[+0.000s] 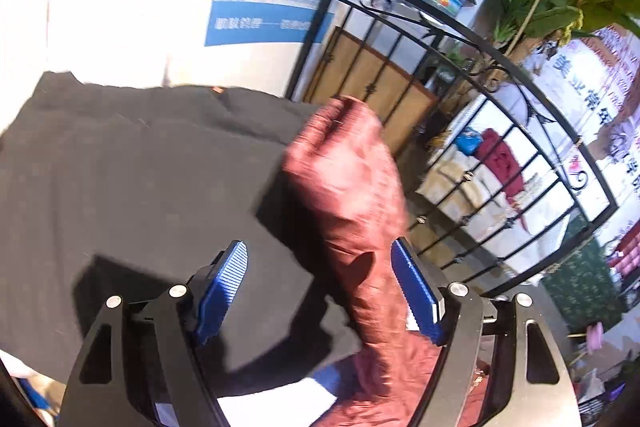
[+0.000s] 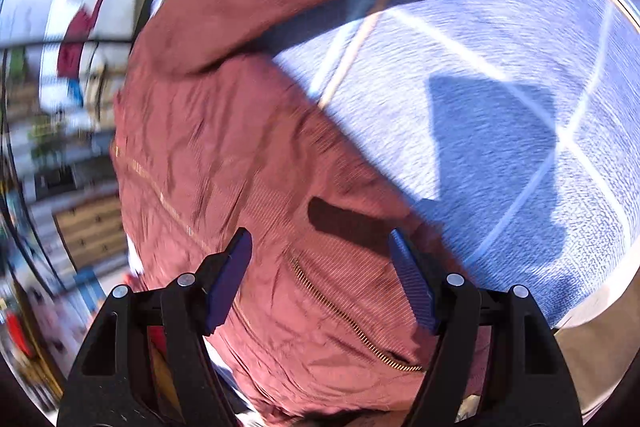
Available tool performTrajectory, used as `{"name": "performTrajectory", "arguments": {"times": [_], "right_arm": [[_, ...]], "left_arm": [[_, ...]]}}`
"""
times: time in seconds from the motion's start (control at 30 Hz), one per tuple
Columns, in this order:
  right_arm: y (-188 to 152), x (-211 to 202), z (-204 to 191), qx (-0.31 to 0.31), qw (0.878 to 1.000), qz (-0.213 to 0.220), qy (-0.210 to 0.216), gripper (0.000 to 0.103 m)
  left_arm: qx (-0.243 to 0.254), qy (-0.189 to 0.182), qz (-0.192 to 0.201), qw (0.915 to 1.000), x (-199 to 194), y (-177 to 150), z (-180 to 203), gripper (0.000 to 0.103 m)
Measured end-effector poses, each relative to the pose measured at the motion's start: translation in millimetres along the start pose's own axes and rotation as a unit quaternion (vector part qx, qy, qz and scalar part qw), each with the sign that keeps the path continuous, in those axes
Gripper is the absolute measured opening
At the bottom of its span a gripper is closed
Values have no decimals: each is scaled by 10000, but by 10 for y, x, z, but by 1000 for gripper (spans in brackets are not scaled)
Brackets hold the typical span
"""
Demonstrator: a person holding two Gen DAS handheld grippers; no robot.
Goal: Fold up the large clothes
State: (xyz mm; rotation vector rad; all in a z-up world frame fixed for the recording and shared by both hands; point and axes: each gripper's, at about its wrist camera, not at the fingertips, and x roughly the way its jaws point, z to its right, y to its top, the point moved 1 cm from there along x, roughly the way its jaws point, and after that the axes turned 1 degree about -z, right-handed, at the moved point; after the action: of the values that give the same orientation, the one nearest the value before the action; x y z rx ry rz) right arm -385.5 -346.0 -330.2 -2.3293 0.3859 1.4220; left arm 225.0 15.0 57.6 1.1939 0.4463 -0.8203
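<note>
Blue-white checked blanket [image 2: 500, 75] spread as base, sunlit. Black garment [image 1: 140, 187] lies flat beside it. Rust-red jacket [image 2: 280, 187] crumpled on blanket, sleeve [image 1: 352, 187] draped over black garment's edge. Gold zipper [image 2: 352, 327] runs across jacket front. Left tongs [image 1: 320, 291] wide, sleeve between, unpinched. Right tongs [image 2: 322, 279] wide above jacket, gripping nothing.

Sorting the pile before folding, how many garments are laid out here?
2. A reddish-brown zip jacket lies on the blue cover; its sleeve crosses a black garment spread beside it. More may lie out of frame.
</note>
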Motion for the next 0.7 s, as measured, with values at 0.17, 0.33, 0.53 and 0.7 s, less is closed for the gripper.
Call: {"name": "performTrajectory", "arguments": {"times": [0.17,0.33,0.53,0.7], "right_arm": [[223,-151,326,684,9968,389,127,71],[491,-397,625,1096,9897,901,180,71],[837,-690,1071,1545,9751,1585,111,71],[1099,-925,1537,1952,9605,1980,-84,71]], "left_arm": [[390,230,326,9984,-247,-67,30,81],[1557,41,366,9871,-370,-447,491,84],[2358,-536,-613,9684,-331,-1193,984,85],[2989,-769,-1094,9449,-335,-1678,1263,85]]}}
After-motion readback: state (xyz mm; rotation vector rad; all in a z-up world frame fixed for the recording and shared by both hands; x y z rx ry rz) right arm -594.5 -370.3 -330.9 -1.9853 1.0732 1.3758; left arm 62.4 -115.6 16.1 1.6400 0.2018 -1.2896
